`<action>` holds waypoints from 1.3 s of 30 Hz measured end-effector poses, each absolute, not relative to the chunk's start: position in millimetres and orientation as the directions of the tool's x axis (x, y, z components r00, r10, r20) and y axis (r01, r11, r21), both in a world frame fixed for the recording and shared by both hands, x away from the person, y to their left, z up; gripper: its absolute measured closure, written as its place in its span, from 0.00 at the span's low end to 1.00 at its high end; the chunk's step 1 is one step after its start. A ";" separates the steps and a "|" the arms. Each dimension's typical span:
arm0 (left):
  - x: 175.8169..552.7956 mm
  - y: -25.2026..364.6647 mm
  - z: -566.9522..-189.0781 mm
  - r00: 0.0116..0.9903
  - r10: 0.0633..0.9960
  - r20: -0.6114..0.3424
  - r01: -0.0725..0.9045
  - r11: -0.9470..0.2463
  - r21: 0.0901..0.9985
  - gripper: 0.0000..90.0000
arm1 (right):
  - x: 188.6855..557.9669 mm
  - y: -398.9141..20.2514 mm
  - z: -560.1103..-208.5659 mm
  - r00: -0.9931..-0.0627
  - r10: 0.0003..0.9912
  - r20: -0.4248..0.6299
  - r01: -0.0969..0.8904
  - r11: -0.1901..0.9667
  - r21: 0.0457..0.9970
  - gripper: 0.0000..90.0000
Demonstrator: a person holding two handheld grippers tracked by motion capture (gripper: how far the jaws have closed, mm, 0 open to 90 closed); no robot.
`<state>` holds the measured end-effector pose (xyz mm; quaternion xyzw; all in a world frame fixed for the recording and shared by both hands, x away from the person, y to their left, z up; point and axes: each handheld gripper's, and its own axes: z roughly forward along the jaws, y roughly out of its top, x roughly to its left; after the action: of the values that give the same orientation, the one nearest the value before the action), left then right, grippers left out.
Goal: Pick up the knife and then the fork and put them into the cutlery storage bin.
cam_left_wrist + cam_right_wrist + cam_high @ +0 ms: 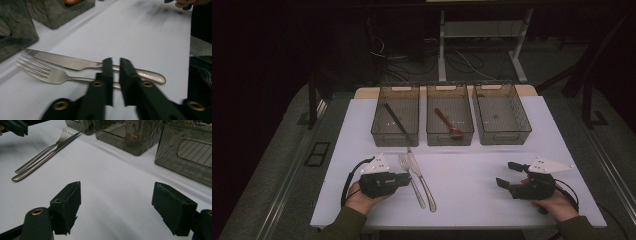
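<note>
A steel fork (pixel 50 73) and a steel knife (pixel 75 63) are laid flat, side by side, on the white table. Both handles are crossed just beyond the left jaws' tips, tines and blade pointing left.

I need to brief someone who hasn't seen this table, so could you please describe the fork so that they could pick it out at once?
On the white table, look in front of the leftmost of three clear bins. Two pieces of silver cutlery lie side by side there, beside the left gripper. The fork is the one nearer that gripper, with tines, unlike the smooth-bladed knife.
</note>
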<state>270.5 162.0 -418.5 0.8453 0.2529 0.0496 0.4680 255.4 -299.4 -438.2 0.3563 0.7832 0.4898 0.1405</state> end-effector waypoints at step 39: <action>270.8 112.9 -447.1 0.913 0.378 -0.152 0.364 -0.590 0.720 0.98 | 255.5 -298.5 -439.5 -0.710 0.695 0.115 0.415 0.281 0.866 0.25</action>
<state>270.8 112.9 -447.1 0.8917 0.2082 0.0088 0.4018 255.5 -298.5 -439.5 0.3525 0.7870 0.4852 0.1444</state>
